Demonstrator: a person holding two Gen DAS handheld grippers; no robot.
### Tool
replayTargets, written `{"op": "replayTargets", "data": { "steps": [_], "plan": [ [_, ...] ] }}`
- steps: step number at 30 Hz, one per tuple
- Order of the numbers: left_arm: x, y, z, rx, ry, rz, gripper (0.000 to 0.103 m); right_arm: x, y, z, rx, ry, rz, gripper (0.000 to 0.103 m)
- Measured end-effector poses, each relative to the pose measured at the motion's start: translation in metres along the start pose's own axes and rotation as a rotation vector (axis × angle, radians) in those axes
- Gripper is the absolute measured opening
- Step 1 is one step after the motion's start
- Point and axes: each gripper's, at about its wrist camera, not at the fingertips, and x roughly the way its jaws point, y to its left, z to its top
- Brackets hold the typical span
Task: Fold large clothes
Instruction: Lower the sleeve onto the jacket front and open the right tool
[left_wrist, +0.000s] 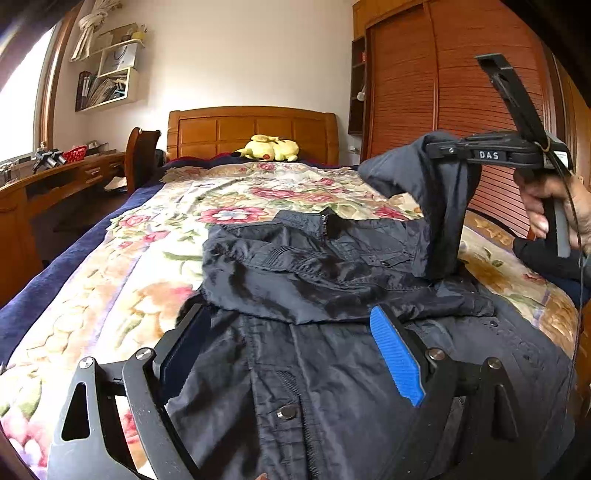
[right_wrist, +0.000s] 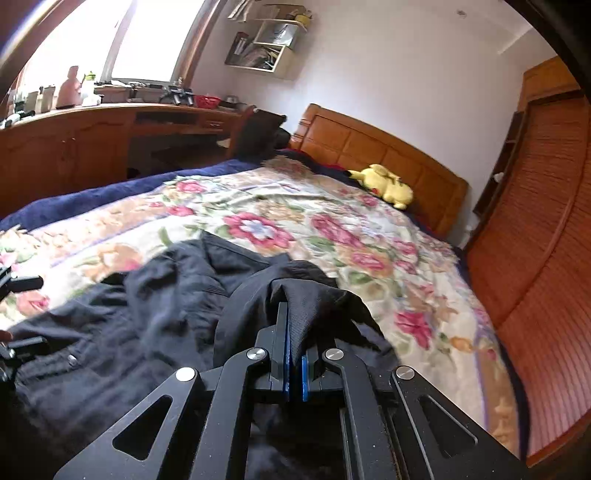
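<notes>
Lying spread across the floral bedspread (left_wrist: 122, 280) is a dark navy jacket (left_wrist: 332, 369), its thin shell fabric creased and faintly shiny, with a snap button (left_wrist: 287, 411) beside the front placket and a zipper showing at the collar (left_wrist: 327, 221). The jacket is sitting directly under and ahead of the left gripper (left_wrist: 295, 350), whose jaws are standing wide apart above the cloth with nothing between them; one blue ribbed pad (left_wrist: 397, 356) is facing inward on its right finger. The jacket's long axis is running straight away from this gripper, hem nearest and collar farthest, pointing toward the wooden headboard (left_wrist: 251, 129) and the yellow plush toy (left_wrist: 269, 147). The upper body is bunching into rumpled folds just beyond the fingertips.

To the front right of the left gripper, the right gripper (left_wrist: 439, 151) is pinching a sleeve (left_wrist: 439, 206) and holding it raised off the bed, so the sleeve is hanging down in a dark column to the jacket's shoulder. From the right wrist view, the right gripper (right_wrist: 291, 332) is clamping its blue pads tightly on that fabric, which is draping over its fingertips. A hand (left_wrist: 546, 206) is gripping its handle.
</notes>
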Motion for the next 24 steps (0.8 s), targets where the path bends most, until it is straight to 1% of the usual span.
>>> {"op": "replayTargets", "data": {
  "steps": [2,3,6,9,11,13,14,17,19,21,23,24],
  "plan": [
    [-0.001,0.007,-0.001,-0.016,0.005,-0.001,0.089,0.008,0.01,-0.001,0.009,0.003,0.032,0.004],
    [-0.002,0.009,-0.001,-0.024,0.008,-0.003,0.089,0.011,0.004,-0.002,0.016,0.005,0.049,0.004],
    [-0.002,0.012,0.0,-0.044,0.007,-0.012,0.089,0.017,0.01,-0.012,0.055,0.017,0.087,0.004],
    [-0.003,0.011,0.002,-0.058,0.002,-0.019,0.089,0.018,0.01,-0.022,0.08,0.021,0.107,0.004],
    [-0.004,0.005,0.004,-0.045,0.0,-0.006,0.089,0.015,0.008,-0.029,0.102,0.019,0.121,0.004],
    [-0.006,0.0,0.003,-0.022,0.001,0.023,0.089,0.015,0.006,-0.035,0.134,0.02,0.145,0.004],
    [-0.008,-0.002,0.001,-0.016,0.002,0.03,0.089,0.016,0.004,-0.038,0.155,0.025,0.156,0.006],
    [-0.015,-0.005,-0.004,-0.012,0.015,0.062,0.089,0.018,0.004,-0.042,0.185,0.044,0.208,0.025],
    [-0.021,-0.01,-0.008,-0.01,0.023,0.064,0.089,0.016,0.006,-0.045,0.168,0.046,0.203,0.051],
    [-0.029,-0.016,-0.01,-0.014,0.019,0.071,0.089,0.009,0.008,-0.047,0.171,0.036,0.21,0.058],
    [-0.036,-0.021,-0.01,-0.004,0.014,0.084,0.089,0.001,0.006,-0.048,0.188,0.026,0.226,0.061],
    [-0.039,-0.024,-0.011,0.005,0.012,0.092,0.089,-0.003,0.005,-0.049,0.192,0.022,0.22,0.062]
  ]
}}
